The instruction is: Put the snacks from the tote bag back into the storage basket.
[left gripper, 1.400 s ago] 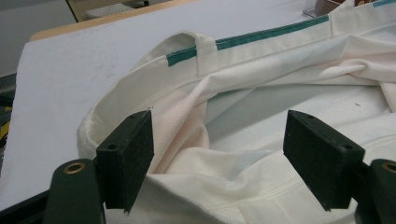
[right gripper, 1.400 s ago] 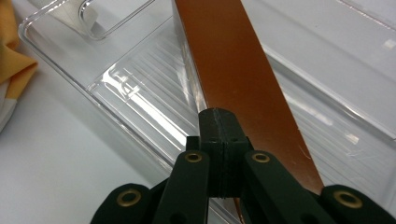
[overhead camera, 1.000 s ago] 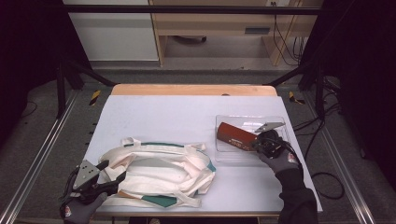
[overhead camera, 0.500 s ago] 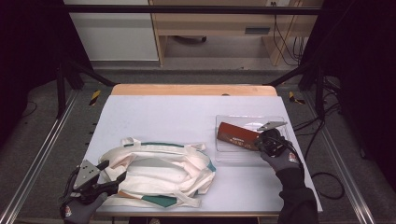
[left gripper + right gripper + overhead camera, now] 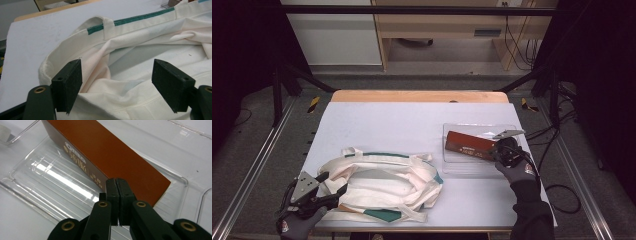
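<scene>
Brown box [image 5: 110,157] in clear tray [image 5: 37,180] — closed right hand-held gripper [image 5: 116,185] touching.

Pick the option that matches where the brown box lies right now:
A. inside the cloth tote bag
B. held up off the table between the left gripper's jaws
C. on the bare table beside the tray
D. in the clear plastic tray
D: the brown box lies flat inside the clear plastic tray, whose ribbed floor and raised rim surround it, with the shut right gripper just in front of it.
</scene>
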Available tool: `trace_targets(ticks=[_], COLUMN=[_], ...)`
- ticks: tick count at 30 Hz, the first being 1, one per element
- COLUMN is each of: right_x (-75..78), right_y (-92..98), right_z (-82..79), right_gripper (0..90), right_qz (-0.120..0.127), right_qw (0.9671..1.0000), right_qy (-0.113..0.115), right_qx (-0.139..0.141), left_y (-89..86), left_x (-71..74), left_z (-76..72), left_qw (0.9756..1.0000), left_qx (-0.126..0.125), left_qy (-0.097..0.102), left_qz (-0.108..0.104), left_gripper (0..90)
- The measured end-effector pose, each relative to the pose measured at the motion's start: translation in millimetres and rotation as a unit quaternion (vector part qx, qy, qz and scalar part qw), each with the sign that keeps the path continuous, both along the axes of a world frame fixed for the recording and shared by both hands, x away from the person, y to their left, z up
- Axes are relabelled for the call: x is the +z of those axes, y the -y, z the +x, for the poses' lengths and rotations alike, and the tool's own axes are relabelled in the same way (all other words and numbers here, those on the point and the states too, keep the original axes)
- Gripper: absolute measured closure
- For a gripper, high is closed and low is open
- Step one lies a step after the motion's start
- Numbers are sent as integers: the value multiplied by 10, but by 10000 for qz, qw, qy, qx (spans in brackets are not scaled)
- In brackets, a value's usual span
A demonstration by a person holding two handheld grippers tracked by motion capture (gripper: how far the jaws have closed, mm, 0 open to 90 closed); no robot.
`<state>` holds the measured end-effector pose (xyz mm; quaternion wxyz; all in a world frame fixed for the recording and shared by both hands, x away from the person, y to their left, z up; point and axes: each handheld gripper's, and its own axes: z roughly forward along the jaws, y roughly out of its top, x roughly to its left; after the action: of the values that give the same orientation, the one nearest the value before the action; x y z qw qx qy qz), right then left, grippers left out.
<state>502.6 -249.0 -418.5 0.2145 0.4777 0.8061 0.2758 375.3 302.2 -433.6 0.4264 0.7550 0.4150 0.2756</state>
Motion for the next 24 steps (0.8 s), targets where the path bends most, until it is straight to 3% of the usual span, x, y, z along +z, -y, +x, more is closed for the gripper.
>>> trace_targets(ticks=[24], right_x=[-46], right_y=[84], right_z=[114], right_gripper=[886], right_qz=[-59], right_qw=[9988], right_qy=[187], right_qx=[-455], left_y=[5], left_x=[0], left_z=[4], left_qw=[10000], left_qx=[-20], left_qy=[-14], left_qz=[4], left_gripper=[240])
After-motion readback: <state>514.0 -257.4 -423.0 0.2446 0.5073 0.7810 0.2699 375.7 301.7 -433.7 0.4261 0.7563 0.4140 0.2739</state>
